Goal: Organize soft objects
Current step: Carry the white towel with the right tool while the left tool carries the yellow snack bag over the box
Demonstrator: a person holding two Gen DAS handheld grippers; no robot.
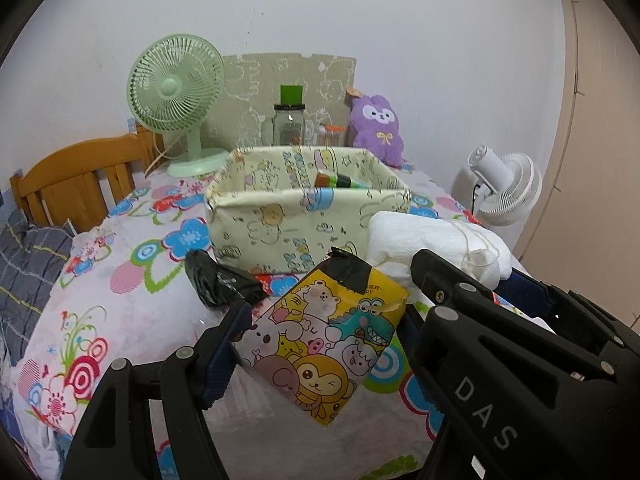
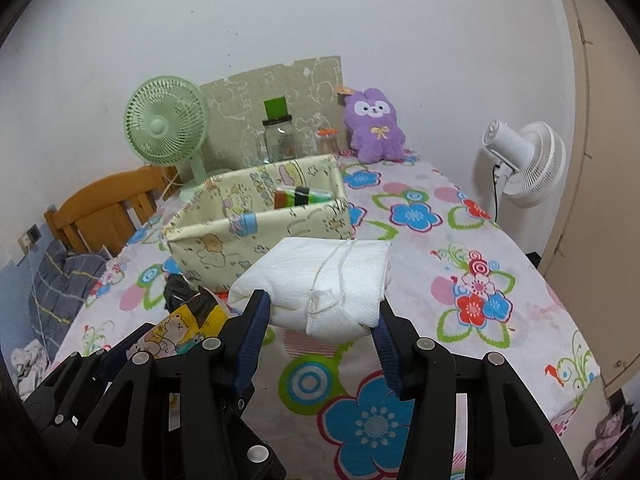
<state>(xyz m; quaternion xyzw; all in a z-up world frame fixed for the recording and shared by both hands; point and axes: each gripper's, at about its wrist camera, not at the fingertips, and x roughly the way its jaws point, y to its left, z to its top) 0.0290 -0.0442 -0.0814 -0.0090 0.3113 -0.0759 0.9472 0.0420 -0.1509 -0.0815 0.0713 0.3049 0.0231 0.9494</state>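
My left gripper (image 1: 324, 316) is shut on a yellow soft pack (image 1: 320, 344) printed with cartoon animals and patched with black tape, held a little above the bed. My right gripper (image 2: 323, 306) is shut on a white folded bundle (image 2: 328, 276) tied with string, also off the sheet. Each view shows the other's load: the white bundle (image 1: 416, 236) at the right, the yellow pack (image 2: 180, 328) at the lower left. Just beyond both stands a pale yellow fabric basket (image 1: 260, 224) (image 2: 224, 240) with an orange, black and green item (image 1: 340, 180) (image 2: 304, 196) inside.
A crumpled black bag (image 1: 216, 280) lies on the flowered sheet (image 2: 440, 240) before the basket. At the wall stand a green fan (image 1: 176, 88), a glass jar (image 1: 289, 124) and a purple plush (image 1: 378, 128). A white fan (image 2: 524, 160) is right of the bed; a wooden headboard (image 1: 72, 184) is left.
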